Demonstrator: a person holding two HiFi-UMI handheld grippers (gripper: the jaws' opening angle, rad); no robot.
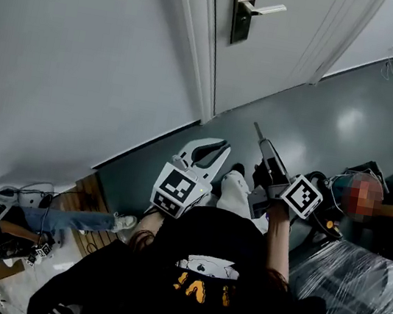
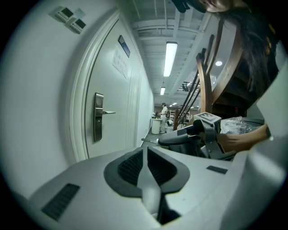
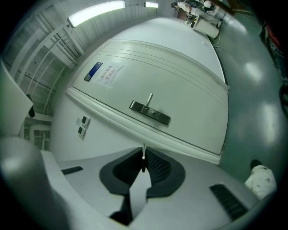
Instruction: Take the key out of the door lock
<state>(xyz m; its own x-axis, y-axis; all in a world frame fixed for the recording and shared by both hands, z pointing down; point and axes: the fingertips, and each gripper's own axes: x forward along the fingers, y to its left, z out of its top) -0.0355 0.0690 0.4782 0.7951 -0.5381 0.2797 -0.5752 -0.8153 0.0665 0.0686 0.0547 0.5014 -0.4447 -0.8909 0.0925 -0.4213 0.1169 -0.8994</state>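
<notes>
Right gripper (image 3: 142, 168) jaws stand nearly closed, pinching a thin metal key (image 3: 143, 151) that pokes out toward 12 o'clock. Left gripper (image 2: 145, 157), at its 9 o'clock, is closed and empty. Lock (image 1: 242, 7) sits well apart at 11 o'clock on the door (image 1: 289, 49). Extraction looks done; only carrying away is left.

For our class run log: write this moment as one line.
right gripper: shut on key | left gripper: shut, empty | key: clear of door lock
</notes>
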